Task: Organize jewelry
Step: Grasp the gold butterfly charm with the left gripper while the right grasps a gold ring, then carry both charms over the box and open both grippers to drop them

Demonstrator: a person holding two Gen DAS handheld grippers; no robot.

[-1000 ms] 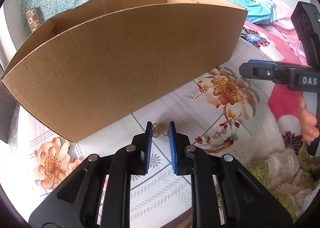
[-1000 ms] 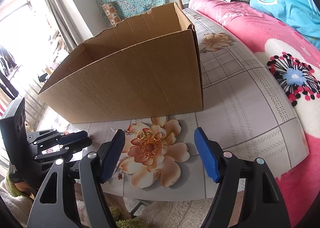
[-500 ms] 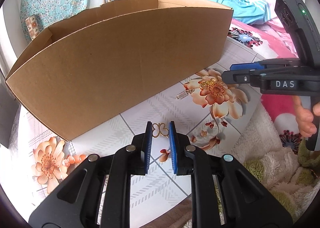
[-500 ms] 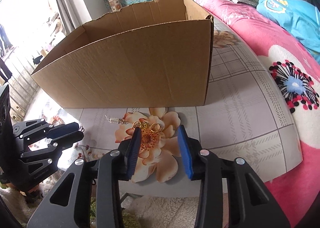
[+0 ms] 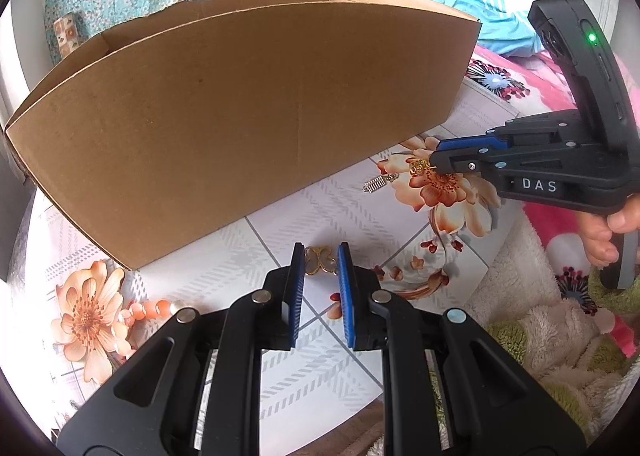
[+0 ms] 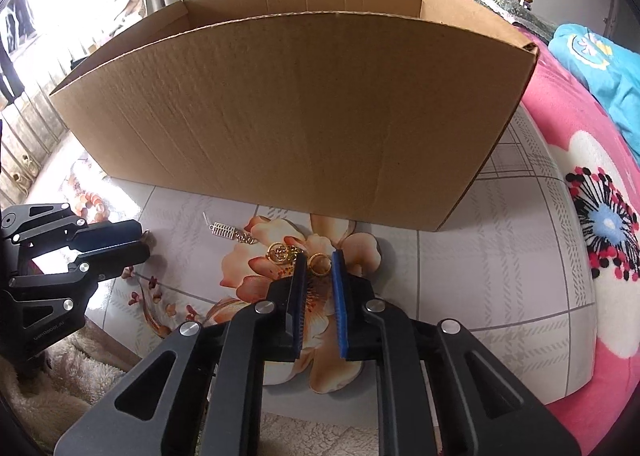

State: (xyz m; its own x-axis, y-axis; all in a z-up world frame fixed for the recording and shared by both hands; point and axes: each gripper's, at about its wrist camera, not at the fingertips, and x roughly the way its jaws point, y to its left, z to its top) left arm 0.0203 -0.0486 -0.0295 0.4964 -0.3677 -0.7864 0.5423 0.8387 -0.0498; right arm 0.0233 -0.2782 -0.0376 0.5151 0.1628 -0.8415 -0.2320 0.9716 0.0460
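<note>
The left gripper is clamping a gold clover bracelet lying crosswise between its pads, just before the cardboard box. The right gripper is pinching a gold ring before the box's front wall. A silver earring is lying lengthwise along that wall, open tabletop extending rightward.

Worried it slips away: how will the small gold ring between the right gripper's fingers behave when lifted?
The small gold ring looks light, hard and smooth, so it may slip between the blue fingers. Round, it could roll on the glossy floral tablecloth if dropped.
</note>
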